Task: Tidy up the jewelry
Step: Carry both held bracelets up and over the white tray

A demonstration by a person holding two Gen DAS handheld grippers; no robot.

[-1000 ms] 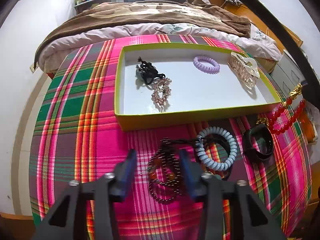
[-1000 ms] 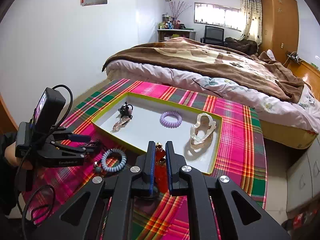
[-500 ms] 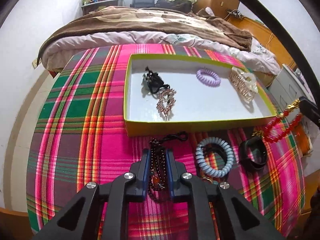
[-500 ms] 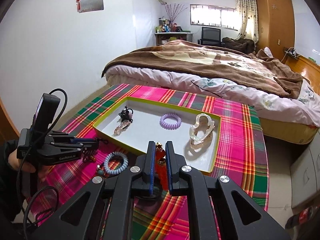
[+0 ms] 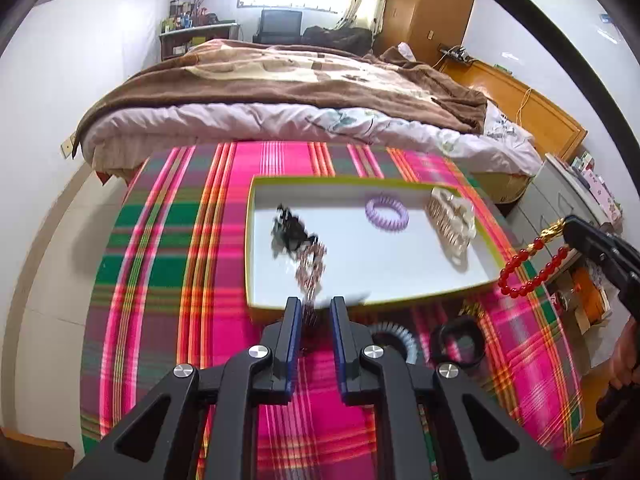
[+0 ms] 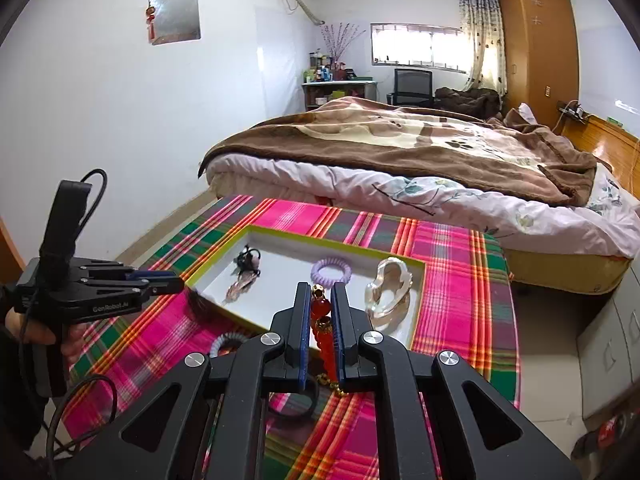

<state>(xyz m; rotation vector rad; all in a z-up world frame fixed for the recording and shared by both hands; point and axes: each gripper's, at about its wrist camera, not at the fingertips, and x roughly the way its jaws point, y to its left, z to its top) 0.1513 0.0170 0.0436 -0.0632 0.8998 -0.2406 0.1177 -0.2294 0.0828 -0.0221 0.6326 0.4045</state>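
Observation:
A yellow-rimmed white tray point(image 5: 370, 303) point(image 6: 308, 244) lies on the plaid cloth. In it are a black hair tie point(image 5: 290, 231), a pink clip point(image 5: 311, 265), a purple coil tie point(image 5: 386, 211) point(image 6: 331, 270) and a clear claw clip point(image 5: 450, 220) point(image 6: 387, 292). My left gripper point(image 5: 314, 312) is shut on a dark bead bracelet point(image 5: 310, 320), lifted at the tray's near rim; it hangs blurred in the right wrist view point(image 6: 196, 302). My right gripper point(image 6: 321, 300) is shut on a red bead bracelet point(image 6: 325, 328) point(image 5: 528, 272), held above the tray's right corner.
A pale blue coil tie point(image 5: 400, 336) point(image 6: 226, 342) and a black ring bangle point(image 5: 458, 342) lie on the plaid tablecloth point(image 5: 168, 264) in front of the tray. A bed point(image 6: 420, 160) stands beyond the table. Grey drawers point(image 6: 612, 344) stand at the right.
My left gripper closed on the dark bead bracelet, lifted it off the cloth and carried it toward the tray. My right gripper, holding the red bracelet, rose a little.

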